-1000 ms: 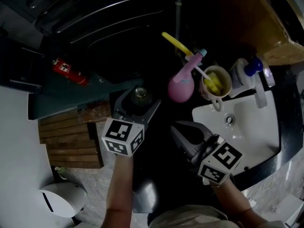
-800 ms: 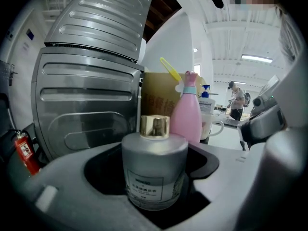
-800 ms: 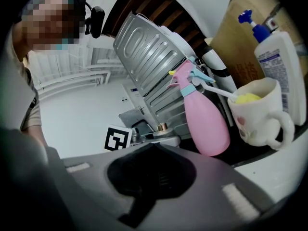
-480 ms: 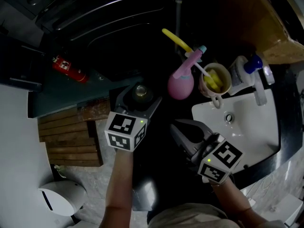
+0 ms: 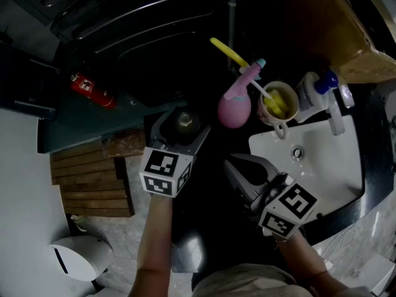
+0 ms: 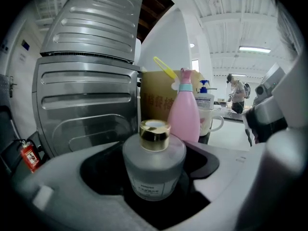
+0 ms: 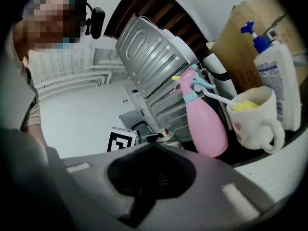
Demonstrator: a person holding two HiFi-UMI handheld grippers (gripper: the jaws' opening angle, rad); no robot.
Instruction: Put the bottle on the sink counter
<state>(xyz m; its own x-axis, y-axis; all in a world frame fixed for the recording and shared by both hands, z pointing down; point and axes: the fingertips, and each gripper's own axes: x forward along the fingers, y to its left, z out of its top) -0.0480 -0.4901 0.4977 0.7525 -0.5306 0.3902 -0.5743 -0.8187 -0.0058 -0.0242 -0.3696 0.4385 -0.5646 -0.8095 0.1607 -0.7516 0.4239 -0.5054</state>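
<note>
Currently: left gripper [image 5: 182, 124] clamped on bottle [image 6: 154, 167], which sits upright between jaws, gold cap up. Right gripper [image 7: 154, 146] jaws together, empty. Pink spray bottle [image 6: 185, 115] just beyond left jaws, slightly right; sink [image 5: 322, 166] further right. Bottle base contact with sink counter [image 5: 373, 153] not visible. Judgement: placement unconfirmed, release outstanding.

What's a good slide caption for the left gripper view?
Left tool grips a frosted grey bottle with a gold cap; pink spray bottle and white mug behind.

ribbed steel panel [image 6: 86, 81], wooden slats [image 5: 90, 178], grey floor [image 5: 117, 246]
</note>
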